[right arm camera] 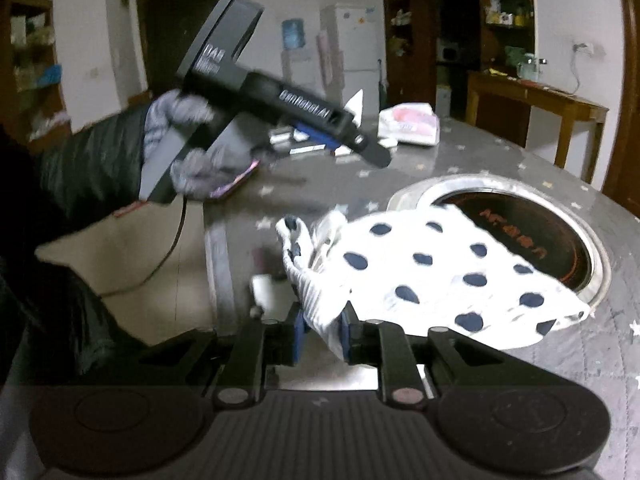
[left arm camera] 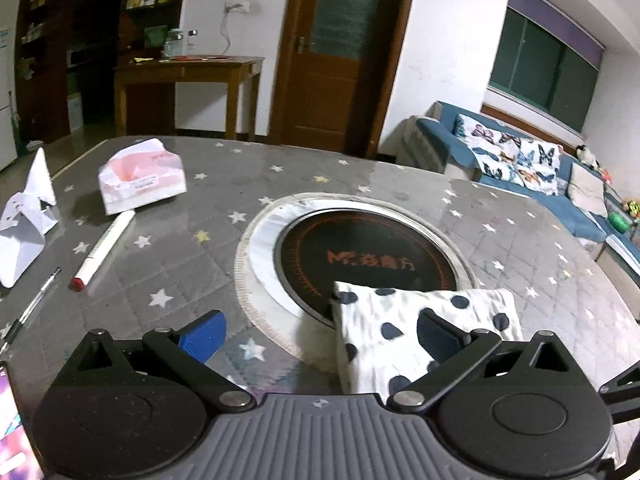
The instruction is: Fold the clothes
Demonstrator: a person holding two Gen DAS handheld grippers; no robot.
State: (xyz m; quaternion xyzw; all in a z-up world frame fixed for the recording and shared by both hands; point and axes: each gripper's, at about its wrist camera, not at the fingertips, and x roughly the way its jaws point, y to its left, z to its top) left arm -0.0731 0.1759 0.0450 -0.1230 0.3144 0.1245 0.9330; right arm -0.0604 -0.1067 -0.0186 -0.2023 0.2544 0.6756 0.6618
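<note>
Right wrist view, tongs (right arm camera: 322,330) hiding garment (right arm camera: 440,276) edge

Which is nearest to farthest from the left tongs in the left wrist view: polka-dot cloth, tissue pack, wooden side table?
1. Polka-dot cloth: right at the open left tongs, by the right finger.
2. Tissue pack: far-left part of the table.
3. Wooden side table: off the table, by the back wall.

Grey star-print table (left arm camera: 168,240) filling the frame, round burner (left arm camera: 360,260) sitting centre; tissue pack (left arm camera: 142,182), marker (left arm camera: 104,250), folded paper (left arm camera: 24,220) lying upper left; spotted cloth (left arm camera: 400,332) resting lower centre.
</note>
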